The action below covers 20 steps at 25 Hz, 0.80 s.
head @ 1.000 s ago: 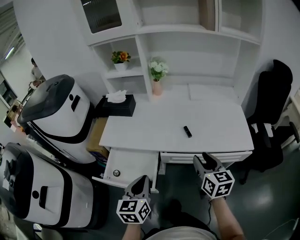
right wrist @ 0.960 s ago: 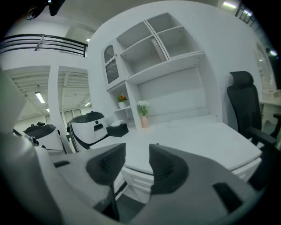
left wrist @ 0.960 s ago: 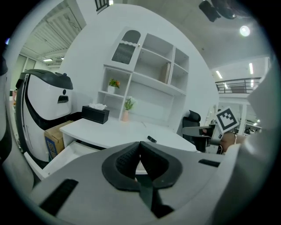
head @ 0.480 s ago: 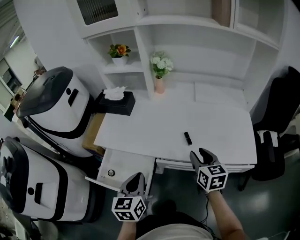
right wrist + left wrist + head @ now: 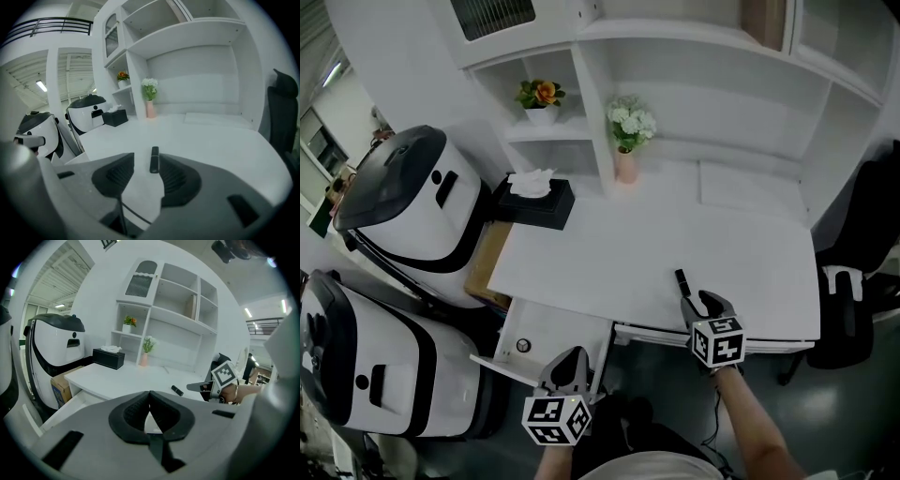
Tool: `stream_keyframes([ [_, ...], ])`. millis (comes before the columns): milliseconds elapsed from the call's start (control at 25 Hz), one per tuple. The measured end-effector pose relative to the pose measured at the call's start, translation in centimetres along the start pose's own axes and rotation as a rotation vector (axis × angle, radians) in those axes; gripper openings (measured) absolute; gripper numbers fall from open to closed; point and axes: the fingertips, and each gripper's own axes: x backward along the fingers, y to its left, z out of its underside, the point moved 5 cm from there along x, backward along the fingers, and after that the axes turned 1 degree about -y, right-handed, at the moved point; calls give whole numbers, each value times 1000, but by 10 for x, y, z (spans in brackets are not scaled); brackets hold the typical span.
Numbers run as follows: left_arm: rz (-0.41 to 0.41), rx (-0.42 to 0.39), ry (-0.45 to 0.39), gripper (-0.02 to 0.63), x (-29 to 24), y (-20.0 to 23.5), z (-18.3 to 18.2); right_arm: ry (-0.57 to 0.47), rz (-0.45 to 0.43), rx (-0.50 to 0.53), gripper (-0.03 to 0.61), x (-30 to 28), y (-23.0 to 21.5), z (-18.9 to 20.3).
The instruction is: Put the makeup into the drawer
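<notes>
The makeup, a small black tube (image 5: pixel 681 280), lies on the white desk (image 5: pixel 609 248) near its front edge. My right gripper (image 5: pixel 699 302) is open just behind it, and in the right gripper view the tube (image 5: pixel 153 159) lies just ahead of the gap between the fingertips, untouched. The left drawer (image 5: pixel 567 327) stands pulled out, with a small round item (image 5: pixel 523 346) inside. My left gripper (image 5: pixel 572 360) hovers shut and empty at the drawer's front right corner. The left gripper view shows the tube (image 5: pixel 177 390) and the right gripper (image 5: pixel 202 386) beyond the closed pads.
A black tissue box (image 5: pixel 534 202) and a pink vase of flowers (image 5: pixel 626 161) stand at the desk's back left. Two large white machines (image 5: pixel 403 211) and a cardboard box (image 5: pixel 487 262) crowd the left side. A black chair (image 5: pixel 862 272) stands at the right.
My right gripper has moved forward from below the desk edge up to the tube. The left gripper has stayed by the drawer front.
</notes>
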Motion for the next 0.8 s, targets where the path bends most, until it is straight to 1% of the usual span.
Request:
stream_keyframes([
  [360,0,25,35,5,-16,19,3,111,40,32,152,-43,-13,9],
  [640,7,51,48,5,-30,33,3,164,35,71,150,-64,-9,15],
  [800,11,69,46,5,-33,42,1,196,62,69,150,-73,-10,14],
])
